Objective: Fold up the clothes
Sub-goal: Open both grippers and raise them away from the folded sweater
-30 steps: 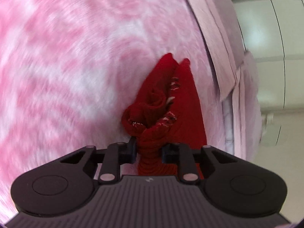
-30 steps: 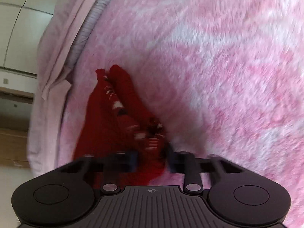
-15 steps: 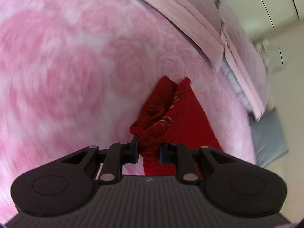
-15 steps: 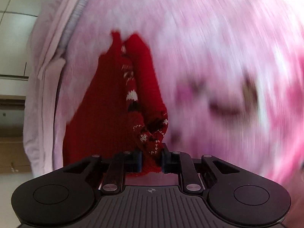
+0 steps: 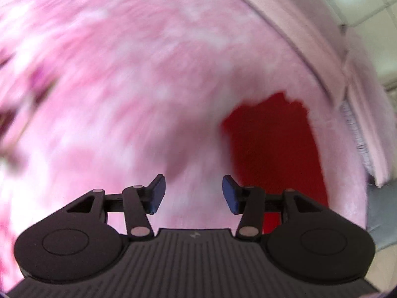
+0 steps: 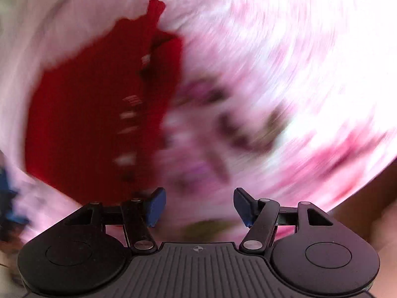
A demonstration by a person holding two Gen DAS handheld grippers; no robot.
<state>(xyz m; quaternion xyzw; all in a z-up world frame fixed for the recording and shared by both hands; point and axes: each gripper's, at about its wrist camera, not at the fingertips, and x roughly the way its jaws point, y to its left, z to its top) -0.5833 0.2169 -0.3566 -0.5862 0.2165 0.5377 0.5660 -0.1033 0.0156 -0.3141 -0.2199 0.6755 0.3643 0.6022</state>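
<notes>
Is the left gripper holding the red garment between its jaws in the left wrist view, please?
No, the left gripper stands open with only pink blanket between its jaws, and the red garment lies off to the side.

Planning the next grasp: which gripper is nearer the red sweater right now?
Hard to call; both views are blurred. The left gripper is open over pink blanket, the red sweater just off its right finger. The right gripper is open, sweater beyond its left finger.

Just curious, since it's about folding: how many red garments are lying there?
1: a red knitted garment lies on the fluffy pink blanket, ahead-left of the right gripper. Blur could hide others.
</notes>
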